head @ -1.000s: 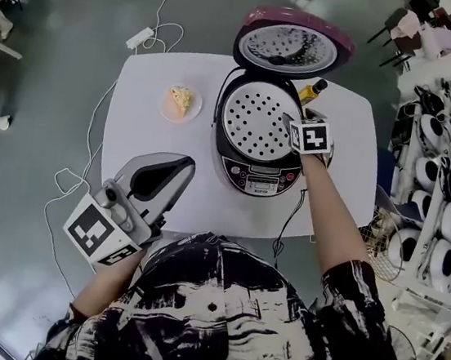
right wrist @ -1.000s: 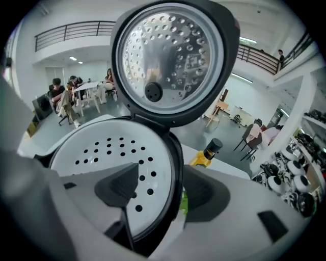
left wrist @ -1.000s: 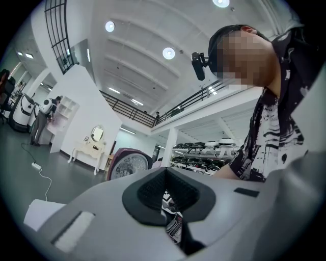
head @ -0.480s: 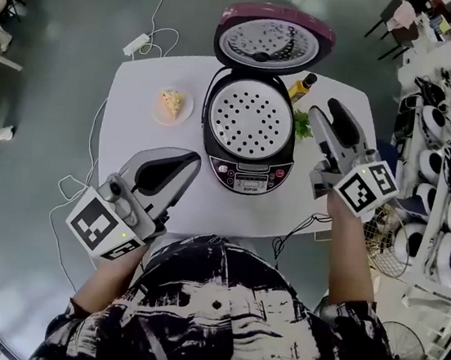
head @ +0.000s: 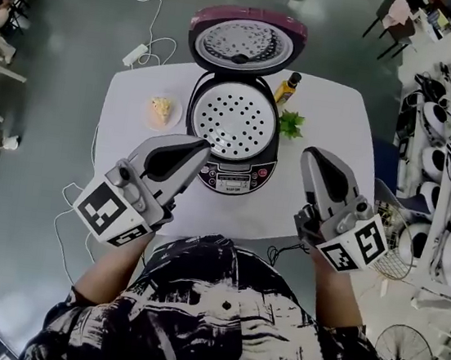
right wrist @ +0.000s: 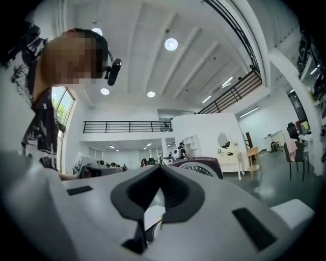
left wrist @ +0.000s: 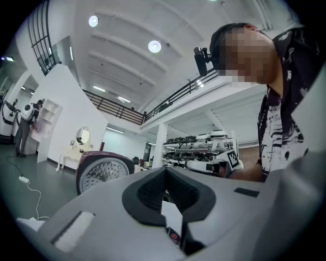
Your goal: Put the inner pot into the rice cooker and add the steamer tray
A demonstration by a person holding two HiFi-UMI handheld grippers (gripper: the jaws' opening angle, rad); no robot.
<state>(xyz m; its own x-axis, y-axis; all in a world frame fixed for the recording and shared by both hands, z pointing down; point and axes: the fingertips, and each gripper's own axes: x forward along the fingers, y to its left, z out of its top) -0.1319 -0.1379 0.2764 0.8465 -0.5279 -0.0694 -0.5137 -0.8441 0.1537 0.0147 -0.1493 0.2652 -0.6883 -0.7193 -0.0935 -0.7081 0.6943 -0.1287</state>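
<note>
White table (head: 127, 113) bears the open rice cooker (head: 228, 175), steamer tray (head: 233, 120) seated in its mouth: thin holed metal, likely light, stiff, slick, best pinched at the rim; left gripper (head: 201, 147) and right gripper (head: 318, 156) hover near, jaws clenched on nothing.
</note>
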